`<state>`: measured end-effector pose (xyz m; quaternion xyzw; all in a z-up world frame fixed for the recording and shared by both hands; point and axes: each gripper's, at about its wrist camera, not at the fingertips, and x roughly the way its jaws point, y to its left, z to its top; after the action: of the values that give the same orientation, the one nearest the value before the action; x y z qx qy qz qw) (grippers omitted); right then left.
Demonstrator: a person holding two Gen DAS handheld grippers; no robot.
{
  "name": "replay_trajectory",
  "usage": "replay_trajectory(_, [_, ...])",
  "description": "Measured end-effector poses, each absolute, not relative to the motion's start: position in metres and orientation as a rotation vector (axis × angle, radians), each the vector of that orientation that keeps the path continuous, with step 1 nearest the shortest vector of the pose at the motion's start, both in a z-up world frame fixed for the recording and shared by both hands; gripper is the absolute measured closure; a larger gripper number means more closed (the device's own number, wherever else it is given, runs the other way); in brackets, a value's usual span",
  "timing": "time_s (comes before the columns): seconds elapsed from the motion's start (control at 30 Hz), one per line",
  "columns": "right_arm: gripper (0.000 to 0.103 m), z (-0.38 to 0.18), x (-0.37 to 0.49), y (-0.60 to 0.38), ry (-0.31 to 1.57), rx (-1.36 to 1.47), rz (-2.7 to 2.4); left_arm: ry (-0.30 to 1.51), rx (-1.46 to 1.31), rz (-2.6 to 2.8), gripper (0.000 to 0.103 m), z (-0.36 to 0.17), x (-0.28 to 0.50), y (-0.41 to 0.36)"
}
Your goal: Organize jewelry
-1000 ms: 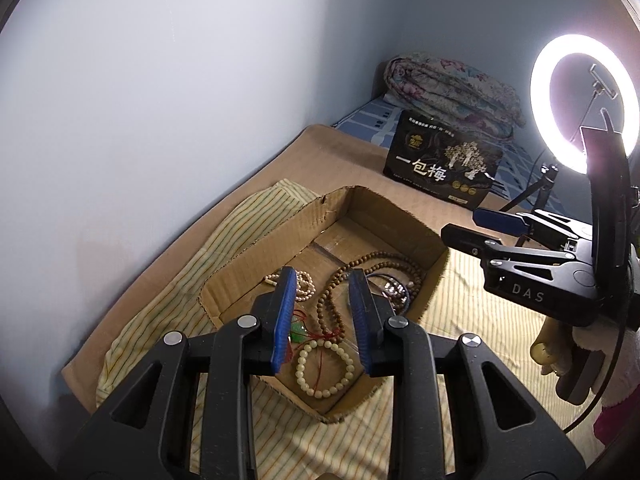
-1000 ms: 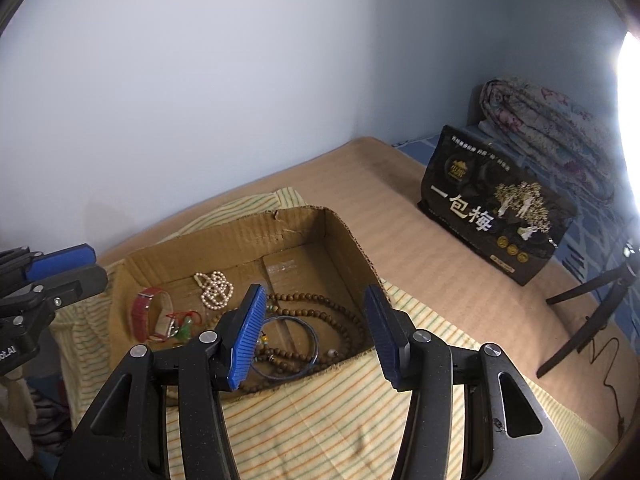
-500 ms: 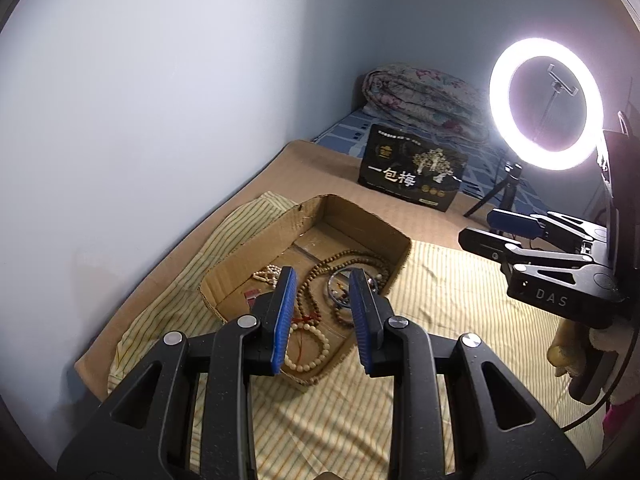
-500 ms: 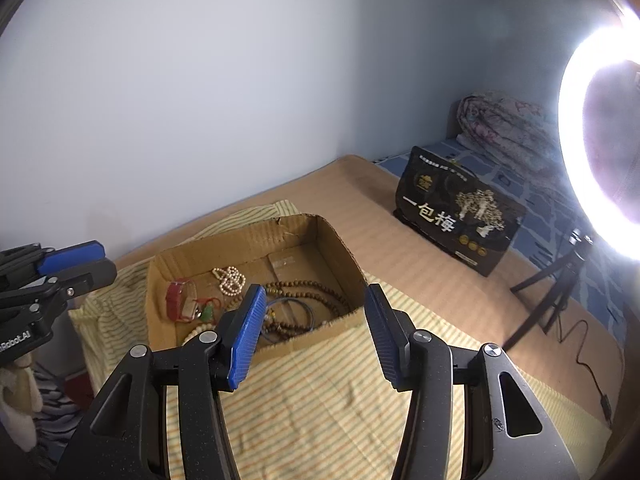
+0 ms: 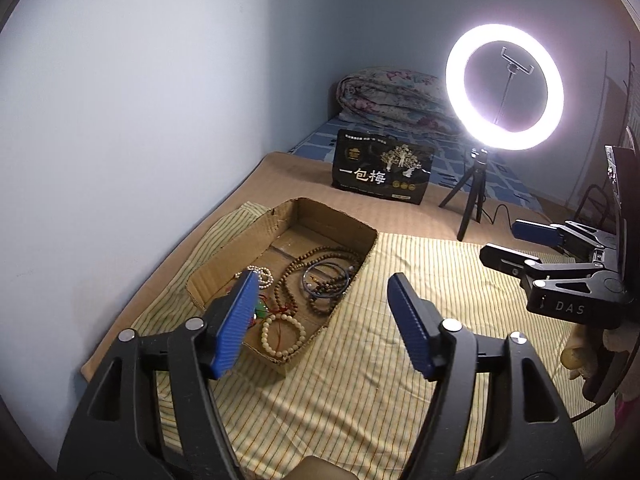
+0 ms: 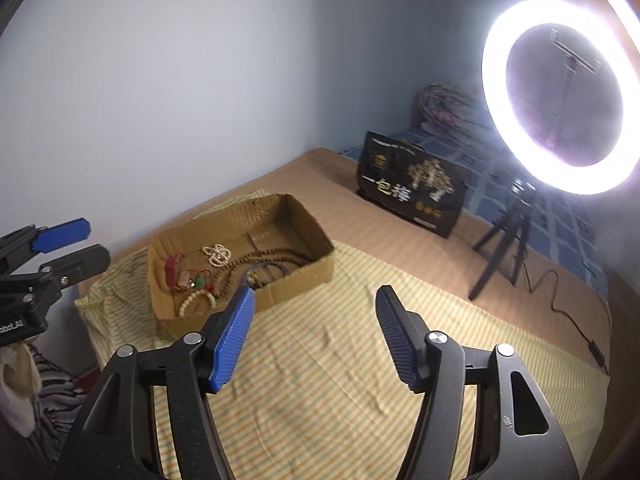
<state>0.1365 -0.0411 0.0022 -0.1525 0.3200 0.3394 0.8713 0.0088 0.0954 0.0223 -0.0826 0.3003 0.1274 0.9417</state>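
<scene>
Left gripper (image 5: 320,322) wide and opening, nothing between the pads. Right gripper (image 6: 314,334) likewise spreading, likewise empty. Both hovering over the striped cloth (image 5: 400,360), clear of everything.

Just beyond the left tongs, at about eleven o'clock from them: the cardboard box (image 5: 360,260), all the jewelry inside. Cream bead bracelet (image 5: 282,332) at the near end, long brown bead strand (image 5: 296,276) mid-box, dark bangles (image 5: 326,280) by the right wall, pearl string (image 5: 262,274) toward the left. Nothing loose on the cloth.

Judged step: gathering seemingly done, or a fresh reach not yet begun; cannot tell which. Any next pick would call for dropping the tongs into the box and narrowing on one strand without snagging its neighbours.

Right wrist view alone shows the red bracelet (image 6: 173,270) at the box's nine o'clock end, hidden behind the blue pad in the left view. Left view alone shows the ring light (image 5: 505,86) whole on its tripod, at one o'clock, with the black printed bag (image 5: 382,172) beyond the box.
</scene>
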Motion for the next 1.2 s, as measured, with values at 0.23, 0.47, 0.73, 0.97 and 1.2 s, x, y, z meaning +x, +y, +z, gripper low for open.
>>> replay_trajectory(0.23, [0.027,-0.001,0.129,-0.061,0.672,-0.303,0.648,0.597,-0.123,0.237,0.021,0.021,0.004,0.081])
replay_trajectory(0.47, [0.023,-0.006,0.121,-0.069,0.657,-0.312,0.603,0.589,-0.121,0.241,0.01,0.017,0.001,0.075])
replay_trajectory(0.73, [0.023,-0.01,0.123,-0.075,0.648,-0.315,0.57,0.6,-0.111,0.27,0.002,0.012,0.003,0.071])
replay_trajectory(0.97, [0.023,-0.015,0.122,-0.077,0.65,-0.327,0.549,0.614,-0.116,0.286,0.002,0.01,0.005,0.073])
replay_trajectory(1.2, [0.023,-0.018,0.123,-0.08,0.656,-0.344,0.534,0.624,-0.117,0.304,0.002,0.009,0.005,0.072])
